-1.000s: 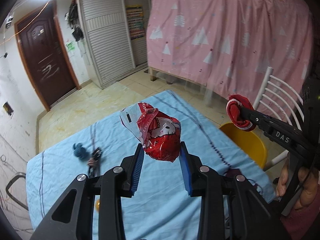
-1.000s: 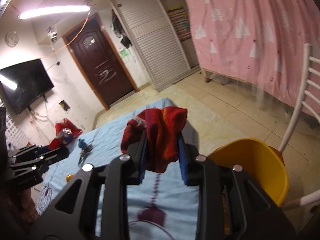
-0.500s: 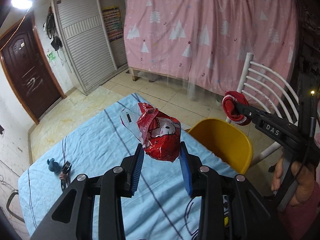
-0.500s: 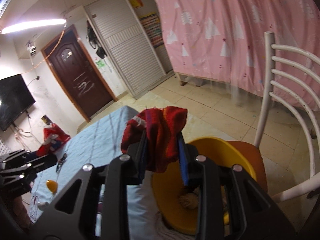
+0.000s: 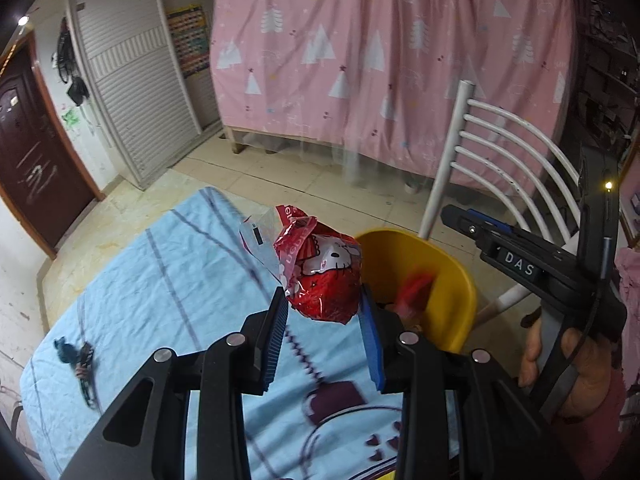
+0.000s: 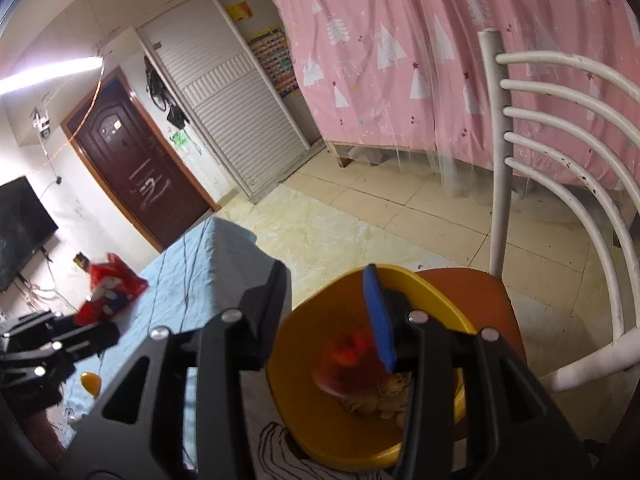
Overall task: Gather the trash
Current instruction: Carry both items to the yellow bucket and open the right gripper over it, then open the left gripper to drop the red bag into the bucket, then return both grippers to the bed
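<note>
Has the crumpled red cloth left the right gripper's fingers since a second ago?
Yes. The right gripper is now open, and the crumpled red cloth shows as a blur down inside the yellow plastic bin on the orange chair seat.

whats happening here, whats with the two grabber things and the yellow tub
A person is clearing trash off a table with a handheld gripper in each hand. The right gripper is open above the yellow tub on the chair; a blurred red scrap is inside the tub, on or just above other scraps. The left gripper is shut on a crumpled red wrapper, held above the blue tablecloth near the tub.
</note>
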`<state>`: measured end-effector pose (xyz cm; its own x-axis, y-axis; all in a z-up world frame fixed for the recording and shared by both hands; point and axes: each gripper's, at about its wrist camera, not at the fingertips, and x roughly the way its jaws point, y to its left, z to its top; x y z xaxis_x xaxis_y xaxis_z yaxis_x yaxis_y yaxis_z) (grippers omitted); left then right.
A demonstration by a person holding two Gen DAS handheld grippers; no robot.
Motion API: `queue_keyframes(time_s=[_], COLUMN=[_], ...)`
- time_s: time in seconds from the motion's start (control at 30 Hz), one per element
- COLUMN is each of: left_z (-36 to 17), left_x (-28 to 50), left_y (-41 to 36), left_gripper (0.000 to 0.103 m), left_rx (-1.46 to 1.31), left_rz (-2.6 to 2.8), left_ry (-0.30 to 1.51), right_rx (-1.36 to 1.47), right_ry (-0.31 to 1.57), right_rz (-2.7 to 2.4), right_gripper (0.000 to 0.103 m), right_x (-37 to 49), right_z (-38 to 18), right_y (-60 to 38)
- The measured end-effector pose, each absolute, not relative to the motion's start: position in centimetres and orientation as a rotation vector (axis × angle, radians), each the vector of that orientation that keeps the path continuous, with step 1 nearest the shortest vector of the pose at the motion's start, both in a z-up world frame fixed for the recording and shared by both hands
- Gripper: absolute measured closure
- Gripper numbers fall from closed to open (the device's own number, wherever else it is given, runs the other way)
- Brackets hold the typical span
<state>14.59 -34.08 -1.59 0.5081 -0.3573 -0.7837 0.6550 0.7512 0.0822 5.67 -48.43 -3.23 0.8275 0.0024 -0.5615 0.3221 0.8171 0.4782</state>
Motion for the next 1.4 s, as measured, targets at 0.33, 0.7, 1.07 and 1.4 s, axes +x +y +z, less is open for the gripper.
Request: queue_keyframes(time_s=[0.33,0.7,1.07,1.4], left_z=[-3.1,-3.4,-2.3,-0.1], left_x=[13.6,13.5,14.0,15.1], left_y=[-38.7,-39.9,-36.7,-30.9], left_gripper=[0.075,0.06,0.059,0.059], left_rx=[0.445,0.459,0.398,0.295], left_rz=[-0.705,-0.73,-0.697,-0.639], left_ry=[0.858,0.874,0.874,0.839], right_rx=[0.673,0.685,0.626,0.534], right_ry=[0.547,0.532,0.56,0.583], right_rz=[-0.208,-0.215,-0.187,-0.12], right_gripper=[0.064,0.055,0.054,0.046], right_x=[4.4,4.0,5.1,7.5], right_z=[-4.1,-4.1,-3.4,-1.2], right_y=[-51.2,-51.7,-49.7,-44.9])
